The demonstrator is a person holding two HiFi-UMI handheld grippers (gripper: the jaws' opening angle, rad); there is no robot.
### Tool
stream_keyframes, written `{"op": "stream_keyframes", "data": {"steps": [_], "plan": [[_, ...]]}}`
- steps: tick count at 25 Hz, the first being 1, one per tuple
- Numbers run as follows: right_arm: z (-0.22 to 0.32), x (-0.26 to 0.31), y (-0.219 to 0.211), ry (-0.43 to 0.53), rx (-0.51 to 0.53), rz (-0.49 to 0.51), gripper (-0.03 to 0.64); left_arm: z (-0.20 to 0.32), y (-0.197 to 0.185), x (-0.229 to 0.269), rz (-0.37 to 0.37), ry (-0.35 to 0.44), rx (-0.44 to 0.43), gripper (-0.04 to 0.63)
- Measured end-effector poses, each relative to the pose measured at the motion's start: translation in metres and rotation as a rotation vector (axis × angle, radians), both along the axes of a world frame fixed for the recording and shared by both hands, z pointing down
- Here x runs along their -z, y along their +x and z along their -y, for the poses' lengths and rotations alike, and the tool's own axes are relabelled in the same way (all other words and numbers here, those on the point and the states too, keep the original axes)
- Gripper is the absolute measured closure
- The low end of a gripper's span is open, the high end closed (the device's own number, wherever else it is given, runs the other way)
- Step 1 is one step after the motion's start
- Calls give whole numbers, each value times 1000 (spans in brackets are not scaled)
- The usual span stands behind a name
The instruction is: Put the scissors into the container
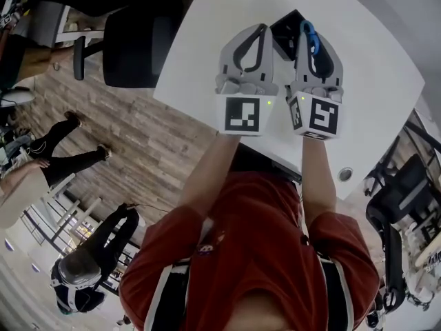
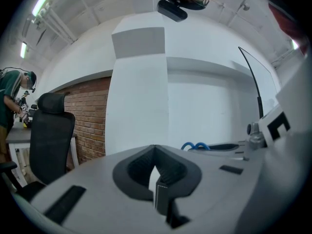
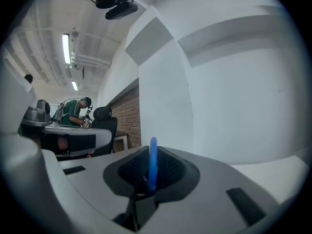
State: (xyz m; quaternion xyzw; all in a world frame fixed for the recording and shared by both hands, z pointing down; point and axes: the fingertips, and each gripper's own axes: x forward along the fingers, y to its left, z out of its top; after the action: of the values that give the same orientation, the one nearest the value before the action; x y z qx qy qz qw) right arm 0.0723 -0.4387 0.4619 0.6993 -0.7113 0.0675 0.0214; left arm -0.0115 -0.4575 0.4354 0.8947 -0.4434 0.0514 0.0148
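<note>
In the head view, a person in a red shirt holds both grippers side by side over the white desk (image 1: 375, 71) in the upper middle of the frame. The left gripper (image 1: 262, 30) has its fingers drawn together with nothing in them. The right gripper (image 1: 304, 27), just to its right, has the blue-handled scissors (image 1: 311, 40) standing in its fingers. Between the two tips, toward the top of the frame, shows a corner of the dark container (image 1: 287, 23) (most of it is hidden behind the grippers), and the scissors are not in it. A black office chair (image 1: 131, 47) stands on the wooden floor (image 1: 138, 133) at the upper left. In the left gripper view, the left gripper (image 2: 155, 151) at lower centre is clenched tip to tip on nothing. The blue loops of the scissors (image 2: 195, 146) peek over the grey body to the right, and a brick wall (image 2: 90, 116) sits at mid left. In the right gripper view, the right gripper (image 3: 149, 149) is clamped on the scissors (image 3: 153, 164), whose blue handle rises upright between the fingers at lower centre. A person in a green shirt (image 3: 75, 112) stands at a far desk at mid left.
</note>
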Motion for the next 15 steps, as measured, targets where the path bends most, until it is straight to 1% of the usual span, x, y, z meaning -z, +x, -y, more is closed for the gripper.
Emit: {"op": "stream_keyframes", "data": {"steps": [5,11,15], "plan": [[1,-9,1,-24,3,-9,558,-2,2,-4,7,-11,1,583],[8,-13,-9,-30,14,-64,558,-1,-1,-10,13,-25,-4,583],[10,-19,-11,-54,25,-82,557,0,-1,-12,22,-23,-3,583]]}}
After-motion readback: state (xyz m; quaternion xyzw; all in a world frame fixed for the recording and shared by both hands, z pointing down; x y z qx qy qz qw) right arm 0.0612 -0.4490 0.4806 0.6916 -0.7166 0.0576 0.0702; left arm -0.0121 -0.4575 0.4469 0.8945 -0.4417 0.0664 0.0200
